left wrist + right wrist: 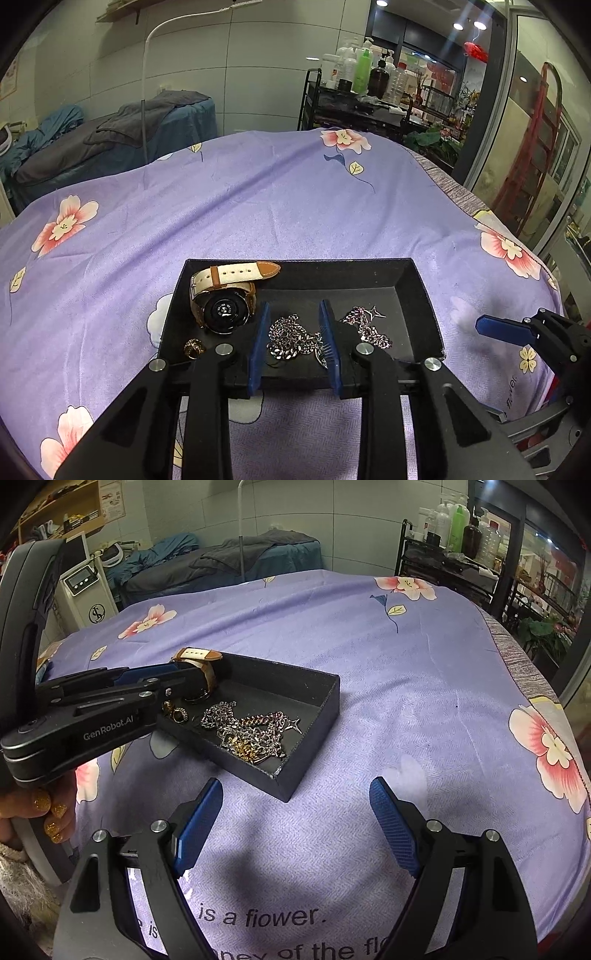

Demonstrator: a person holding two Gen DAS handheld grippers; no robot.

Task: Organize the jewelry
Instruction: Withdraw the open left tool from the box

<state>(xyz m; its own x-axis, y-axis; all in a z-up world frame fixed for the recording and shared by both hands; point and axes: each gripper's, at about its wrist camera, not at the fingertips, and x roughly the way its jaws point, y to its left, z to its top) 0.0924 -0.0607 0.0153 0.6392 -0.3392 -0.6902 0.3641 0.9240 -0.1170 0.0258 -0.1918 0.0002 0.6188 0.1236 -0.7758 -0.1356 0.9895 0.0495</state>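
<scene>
So the left gripper [295, 339] is hanging right over the near edge of the black tray [417, 291], jaws partway apart, narrow-ish, with the silver chain necklace [291, 338] lying in the gap between them. The pads don't look like they're pressing on it, so I'd call it loose, nothing actually held. Moving outward in the tray: a second chain with a little star charm [369, 325] just to the right, a gold ring [194, 349] in the near left corner, and the watch [221, 302] with its white and tan strap at the back left. From the right wrist view the chains look pretty tangled together, with some gold links mixed in. The right gripper [295, 827] is spread wide and empty, hovering over the purple flowered bedspread [406, 664] well clear of the tray. As far as I can tell everything's already in the tray and nothing's left on the bed, so what remains is probably just tidying.
</scene>
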